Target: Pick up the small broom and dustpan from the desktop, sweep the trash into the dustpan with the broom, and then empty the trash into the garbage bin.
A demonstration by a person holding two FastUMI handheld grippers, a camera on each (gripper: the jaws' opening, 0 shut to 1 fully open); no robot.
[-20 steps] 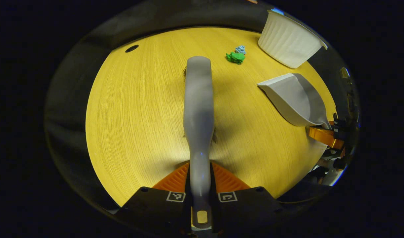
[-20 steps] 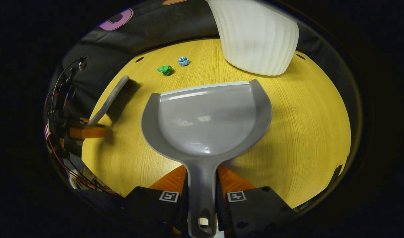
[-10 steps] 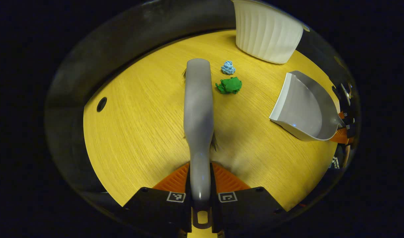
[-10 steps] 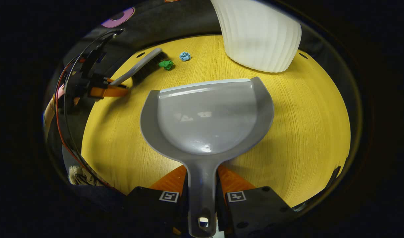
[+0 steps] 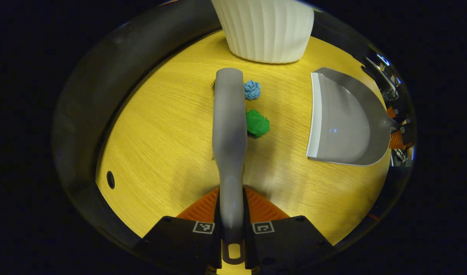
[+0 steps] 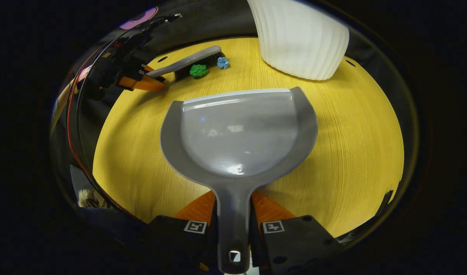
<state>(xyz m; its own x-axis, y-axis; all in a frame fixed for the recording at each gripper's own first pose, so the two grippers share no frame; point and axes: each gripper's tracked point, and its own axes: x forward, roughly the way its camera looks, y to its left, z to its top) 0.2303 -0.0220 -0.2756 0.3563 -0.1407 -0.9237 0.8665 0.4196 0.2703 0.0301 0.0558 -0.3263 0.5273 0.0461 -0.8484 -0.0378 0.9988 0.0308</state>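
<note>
My left gripper is shut on the handle of the small grey broom, which stretches forward over the yellow table. Right beside the broom's head lie a green paper ball and a blue paper ball. My right gripper is shut on the handle of the grey dustpan, whose open lip faces the trash. In the right gripper view the broom, green ball and blue ball lie far left. The dustpan stands to the right in the left gripper view.
A white ribbed garbage bin stands at the table's far edge, also in the right gripper view as the bin. A small round hole sits in the tabletop near the left edge. Cables and a hand trail behind the left gripper.
The broom has swung round and come up against the green and blue balls. The dustpan has stayed almost still, its lip now turned towards them.
</note>
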